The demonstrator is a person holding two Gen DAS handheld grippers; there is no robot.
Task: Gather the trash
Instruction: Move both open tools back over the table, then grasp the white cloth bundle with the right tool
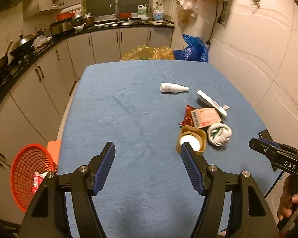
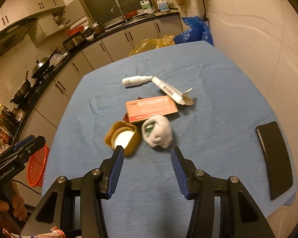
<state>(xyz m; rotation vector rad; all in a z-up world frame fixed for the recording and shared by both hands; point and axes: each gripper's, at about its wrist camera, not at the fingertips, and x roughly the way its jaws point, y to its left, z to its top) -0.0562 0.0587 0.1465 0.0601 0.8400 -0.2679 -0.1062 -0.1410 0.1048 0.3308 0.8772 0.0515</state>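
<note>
Trash lies on the blue table (image 1: 129, 109): a white bottle (image 1: 173, 87) (image 2: 136, 80), a long white box (image 1: 211, 102) (image 2: 167, 91), a pink box (image 1: 205, 117) (image 2: 152, 109) over a red wrapper (image 1: 186, 116), a tan cup (image 1: 191, 139) (image 2: 123, 136) on its side, and a crumpled white wad (image 1: 219, 133) (image 2: 158, 131). My left gripper (image 1: 148, 146) is open and empty, left of the cup. My right gripper (image 2: 147, 150) is open and empty, just short of the wad and cup. A red mesh basket (image 1: 29, 174) (image 2: 37, 166) with a wrapper inside stands off the table's left edge.
A black phone (image 2: 275, 158) lies near the table's right edge. A wall runs along the right. Kitchen counters with pans curve along the left and back. Yellow and blue plastic bags (image 1: 192, 48) sit beyond the table's far edge.
</note>
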